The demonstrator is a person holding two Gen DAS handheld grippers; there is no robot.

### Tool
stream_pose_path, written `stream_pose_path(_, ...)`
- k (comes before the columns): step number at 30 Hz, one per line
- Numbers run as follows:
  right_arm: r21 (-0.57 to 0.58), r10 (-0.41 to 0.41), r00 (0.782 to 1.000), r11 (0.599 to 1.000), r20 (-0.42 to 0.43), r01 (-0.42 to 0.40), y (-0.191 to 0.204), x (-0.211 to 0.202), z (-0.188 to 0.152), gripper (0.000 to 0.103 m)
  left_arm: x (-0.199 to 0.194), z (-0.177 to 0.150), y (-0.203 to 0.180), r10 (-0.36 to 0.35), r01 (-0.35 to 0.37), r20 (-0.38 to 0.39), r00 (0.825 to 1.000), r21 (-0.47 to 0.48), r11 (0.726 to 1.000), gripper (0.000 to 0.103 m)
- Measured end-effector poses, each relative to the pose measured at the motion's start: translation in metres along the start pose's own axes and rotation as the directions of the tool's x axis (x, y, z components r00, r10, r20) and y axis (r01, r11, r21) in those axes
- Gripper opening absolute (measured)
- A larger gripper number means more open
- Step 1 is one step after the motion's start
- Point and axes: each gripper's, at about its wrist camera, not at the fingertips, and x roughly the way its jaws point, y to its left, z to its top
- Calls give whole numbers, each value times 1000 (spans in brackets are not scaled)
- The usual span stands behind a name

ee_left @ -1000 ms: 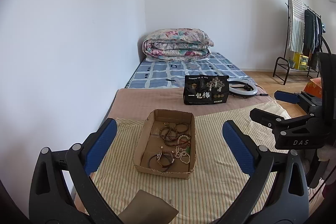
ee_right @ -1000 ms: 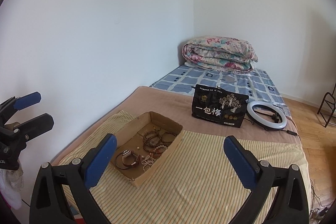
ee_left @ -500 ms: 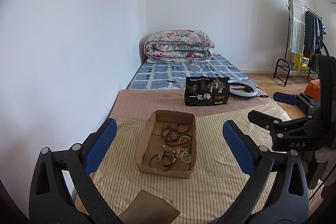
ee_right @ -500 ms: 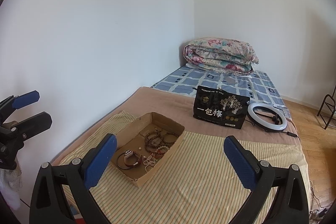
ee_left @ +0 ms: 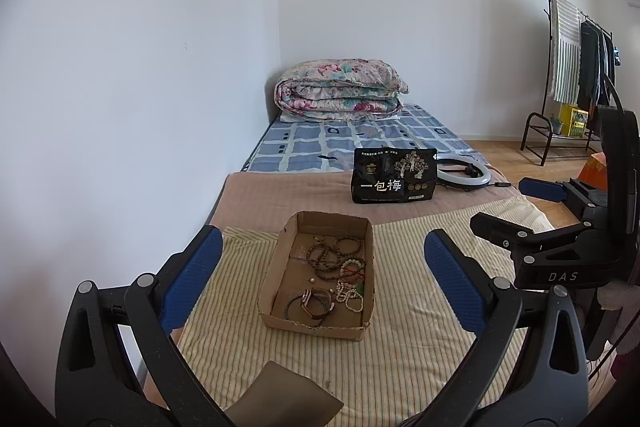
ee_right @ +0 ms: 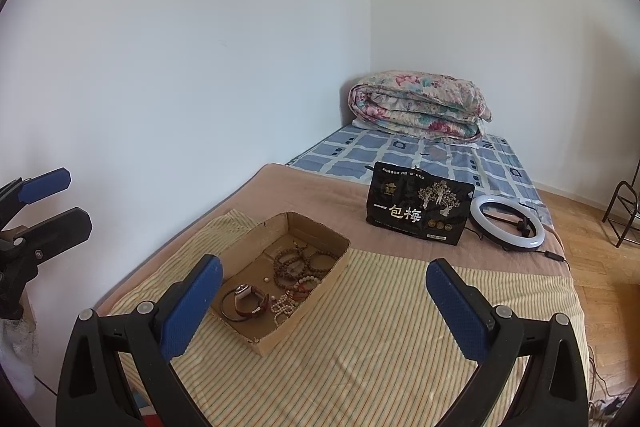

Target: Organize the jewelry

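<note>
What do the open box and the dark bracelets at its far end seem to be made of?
Box: plain brown cardboard, matte, with raw, slightly ragged cut edges. Dark bracelets: round brown beads, probably wood with a dull finish; too small to be sure.

Large white "一包梅" across front of black pouch (ee_left: pixel 394 175) — upright on bed, just behind cardboard box (ee_left: pixel 320 267), beside ring light (ee_left: pixel 464 173). Smaller print along pouch top + gold emblems at lower right, too small to read. "DAS" in pale caps on black body of right gripper (ee_left: pixel 520 207), right of box in left wrist view.
</note>
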Motion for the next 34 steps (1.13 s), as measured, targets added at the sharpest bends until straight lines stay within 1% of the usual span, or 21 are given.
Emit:
stream_pose_path(22,-2,-2,1000,1000,-4,2,-2,0,0,103,0,1,3,7,-7,-4,1000,-11,1000,102)
stream_pose_path(29,-1,-1,1000,1000,-11,1,-4,4,-6,103,1,1,3,5,-5,-6,1000,-11,1000,102)
stream_pose_path(34,3,-2,1000,1000,-17,2,-6,5,-9,103,2,-1,1,23,-23,4,1000,-9,1000,102)
